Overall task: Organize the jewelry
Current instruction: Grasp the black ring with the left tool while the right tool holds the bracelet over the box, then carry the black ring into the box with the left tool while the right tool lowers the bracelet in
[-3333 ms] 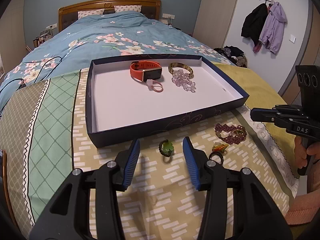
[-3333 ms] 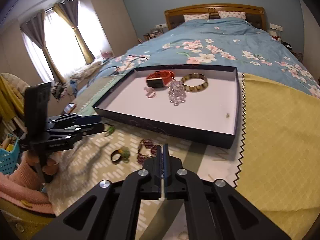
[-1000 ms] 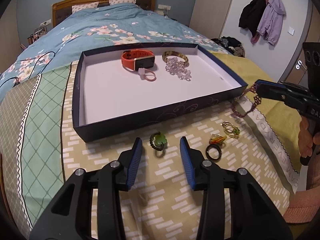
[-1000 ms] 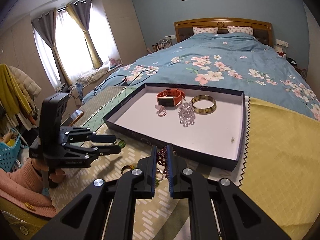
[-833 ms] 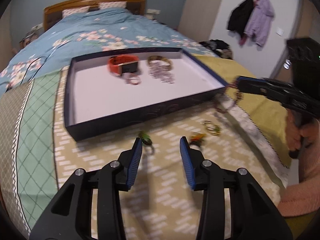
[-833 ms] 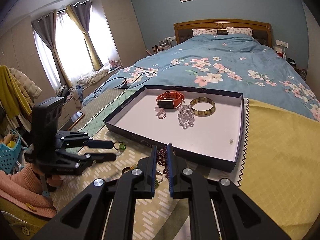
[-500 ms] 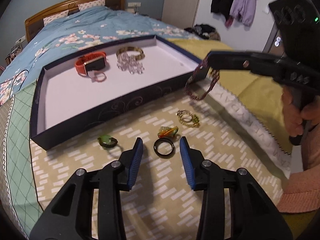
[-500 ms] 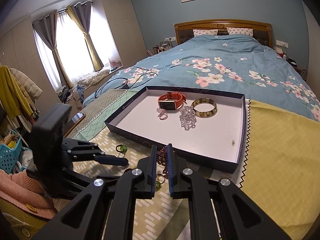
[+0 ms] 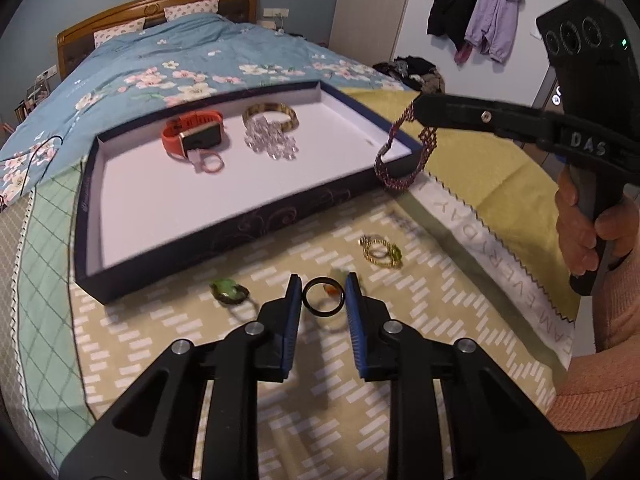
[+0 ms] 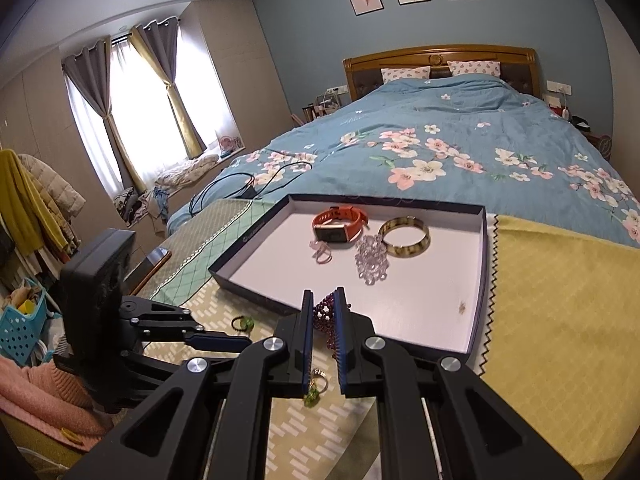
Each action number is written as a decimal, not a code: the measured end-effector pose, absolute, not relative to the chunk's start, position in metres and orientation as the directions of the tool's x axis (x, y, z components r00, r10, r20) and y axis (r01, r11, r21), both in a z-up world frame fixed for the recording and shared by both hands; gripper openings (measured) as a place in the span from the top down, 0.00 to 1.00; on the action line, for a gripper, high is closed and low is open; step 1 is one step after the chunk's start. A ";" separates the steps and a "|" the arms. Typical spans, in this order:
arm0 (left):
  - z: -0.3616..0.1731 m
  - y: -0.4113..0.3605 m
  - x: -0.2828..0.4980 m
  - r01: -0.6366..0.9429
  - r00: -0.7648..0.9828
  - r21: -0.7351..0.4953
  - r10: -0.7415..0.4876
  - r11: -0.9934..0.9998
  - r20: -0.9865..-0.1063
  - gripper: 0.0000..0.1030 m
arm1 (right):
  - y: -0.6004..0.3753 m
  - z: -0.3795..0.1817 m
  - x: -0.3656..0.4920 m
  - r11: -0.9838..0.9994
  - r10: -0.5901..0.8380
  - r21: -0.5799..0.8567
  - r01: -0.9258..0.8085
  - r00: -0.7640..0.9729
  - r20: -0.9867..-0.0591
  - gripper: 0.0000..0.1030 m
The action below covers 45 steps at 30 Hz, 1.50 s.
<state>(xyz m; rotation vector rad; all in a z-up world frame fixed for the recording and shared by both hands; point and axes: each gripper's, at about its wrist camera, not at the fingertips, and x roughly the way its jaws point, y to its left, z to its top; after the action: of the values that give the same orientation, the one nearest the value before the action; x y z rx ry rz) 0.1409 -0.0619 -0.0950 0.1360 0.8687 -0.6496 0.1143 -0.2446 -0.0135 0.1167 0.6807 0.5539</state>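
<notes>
A dark blue tray with a white floor lies on the bed; it also shows in the right wrist view. In it are an orange watch, a gold bangle, a clear bead bracelet and a pink ring. My left gripper is shut on a black ring, held just above the cloth. My right gripper is shut on a maroon bead bracelet, which hangs over the tray's right corner; it also shows in the right wrist view.
On the patterned cloth lie a green ring, a gold chain with a green stone and a small orange piece behind the black ring. A yellow cloth lies right of the tray.
My left gripper moved right from the green ring and closed on the black ring. My right gripper picked up the maroon bracelet and carried it up towards the tray's right corner.
</notes>
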 end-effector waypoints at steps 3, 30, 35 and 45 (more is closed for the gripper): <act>-0.084 -0.057 0.141 0.575 0.491 -0.147 -0.483 0.805 -0.725 0.78 | -0.246 -0.010 0.119 0.850 0.523 0.285 -0.443 0.647 -0.555 0.92; -0.066 -0.054 0.223 0.472 0.590 -0.085 -0.386 0.878 -0.709 0.78 | -0.214 -0.023 0.197 0.796 0.604 0.392 -0.461 0.575 -0.551 0.92; -0.072 -0.058 0.236 0.465 0.581 -0.090 -0.380 0.881 -0.720 0.78 | -0.211 -0.031 0.208 0.784 0.621 0.419 -0.459 0.553 -0.555 0.92; -0.094 -0.060 0.262 0.432 0.542 -0.123 -0.366 0.894 -0.757 0.78 | -0.221 -0.047 0.222 0.803 0.596 0.439 -0.404 0.551 -0.584 0.92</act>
<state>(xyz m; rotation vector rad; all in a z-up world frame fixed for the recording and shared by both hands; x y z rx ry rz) 0.2623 -0.0601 -0.0943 0.0817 0.8785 -0.4741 0.2215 -0.2209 -0.0475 0.2670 0.7878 0.5997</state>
